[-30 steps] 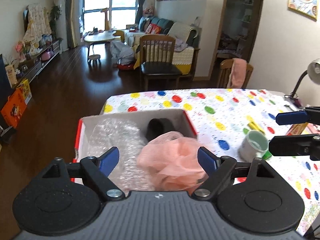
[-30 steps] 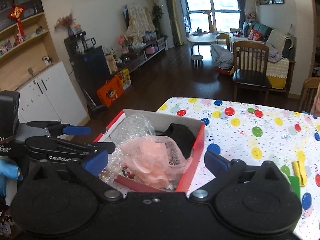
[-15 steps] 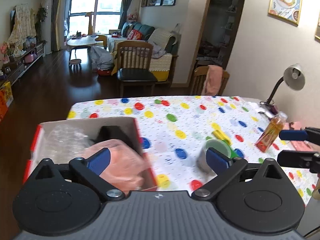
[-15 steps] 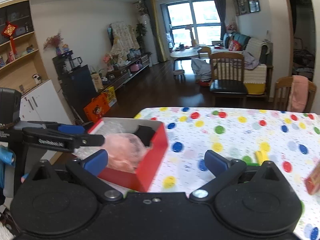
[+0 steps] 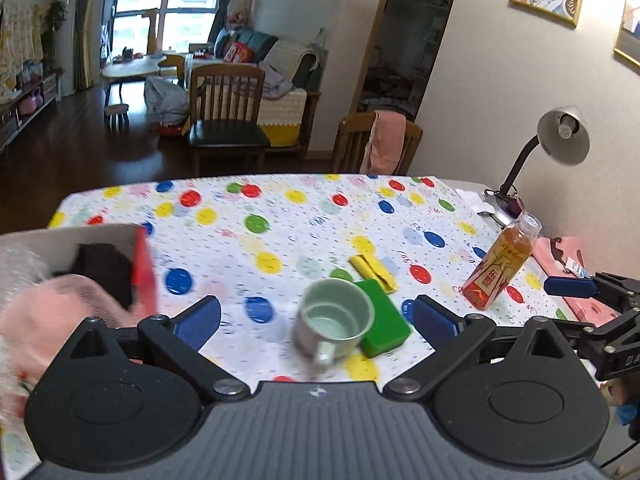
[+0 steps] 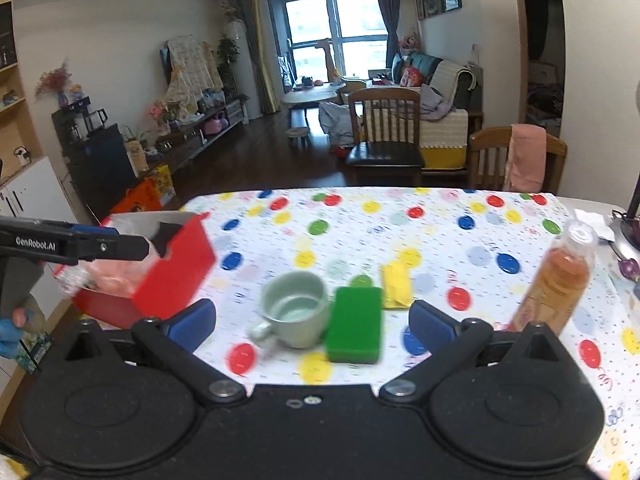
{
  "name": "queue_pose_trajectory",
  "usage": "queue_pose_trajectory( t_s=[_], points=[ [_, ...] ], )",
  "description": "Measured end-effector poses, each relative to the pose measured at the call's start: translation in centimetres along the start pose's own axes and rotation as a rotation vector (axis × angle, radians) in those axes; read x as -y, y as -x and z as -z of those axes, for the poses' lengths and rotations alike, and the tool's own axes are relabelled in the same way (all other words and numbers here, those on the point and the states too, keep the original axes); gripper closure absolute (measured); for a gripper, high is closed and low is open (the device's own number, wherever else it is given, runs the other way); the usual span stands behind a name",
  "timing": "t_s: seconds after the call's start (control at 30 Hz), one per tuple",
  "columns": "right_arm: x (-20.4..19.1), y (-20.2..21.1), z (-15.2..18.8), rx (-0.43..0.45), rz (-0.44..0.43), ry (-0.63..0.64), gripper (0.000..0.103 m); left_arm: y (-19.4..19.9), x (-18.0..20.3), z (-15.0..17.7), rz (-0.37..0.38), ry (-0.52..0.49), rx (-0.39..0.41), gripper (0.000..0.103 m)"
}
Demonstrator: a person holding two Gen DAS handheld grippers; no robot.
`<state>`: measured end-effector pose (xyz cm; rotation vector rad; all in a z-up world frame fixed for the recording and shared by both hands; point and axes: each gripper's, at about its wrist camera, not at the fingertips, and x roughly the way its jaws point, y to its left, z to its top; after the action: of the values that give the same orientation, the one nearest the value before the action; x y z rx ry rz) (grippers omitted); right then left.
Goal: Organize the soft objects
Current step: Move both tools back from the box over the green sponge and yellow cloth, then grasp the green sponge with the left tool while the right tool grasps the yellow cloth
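Sitting flat on the tabletop [image 6: 440,240], the green sponge [image 6: 354,324] is the soft thing that looks next in line, touching the right side of the pale green mug [image 6: 296,308] and just in front of a yellow cloth [image 6: 396,286]. The red box [image 6: 168,276] at the left already holds a pink mesh puff [image 5: 52,312], bubble wrap and something black.

Both tongs are spread wide and carry nothing. The right tongs [image 6: 312,326] frame mug and sponge together, and the left tongs [image 5: 316,320] frame that same pair from the other wrist view.

Here's the danger: the mug is pressed right against the sponge, so a finger coming down on that side could knock the mug, tip it or shove it along the cloth. Close on the wrong pair of faces and the mug gets pinched along with the sponge. Squeeze a sponge only at its edge and it may fold and slip free.

Further right stands an orange drink bottle [image 6: 556,280], upright and tall, apart from the sponge; a wide swing to the right could topple it. A desk lamp [image 5: 560,136] sits at the far right corner, with a pink packet [image 5: 568,264] near the right edge. The two tools are close together too, so crossing paths towards the box risks a clash.
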<state>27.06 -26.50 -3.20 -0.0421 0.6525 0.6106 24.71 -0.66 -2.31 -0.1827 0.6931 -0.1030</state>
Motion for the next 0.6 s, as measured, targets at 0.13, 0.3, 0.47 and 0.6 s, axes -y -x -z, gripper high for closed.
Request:
queue_pose_trajectory(
  t_s=[0.13,0.3,0.47,0.6],
  points=[
    [3.9,-1.2,-0.1,-0.019,0.02,-0.025,0.0,-2.9,2.9,0.4,0.004,0.014,-0.009,0.0],
    [7.7,-3.6,-1.1,-0.064,0.024,-0.054,0.0,-6.0,6.3,2.1,-0.013,0.016,-0.027,0.0],
    [9.4,-6.7,-2.2,-0.103,0.01,-0.056,0.0,-8.7,9.4,4.3,-0.042,0.016,-0.055,0.0],
    [10.2,-9.3,-2.8,-0.139,0.004,-0.042,0.0,-11.0,11.3,5.9,-0.085,0.005,-0.059,0.0]
  ],
)
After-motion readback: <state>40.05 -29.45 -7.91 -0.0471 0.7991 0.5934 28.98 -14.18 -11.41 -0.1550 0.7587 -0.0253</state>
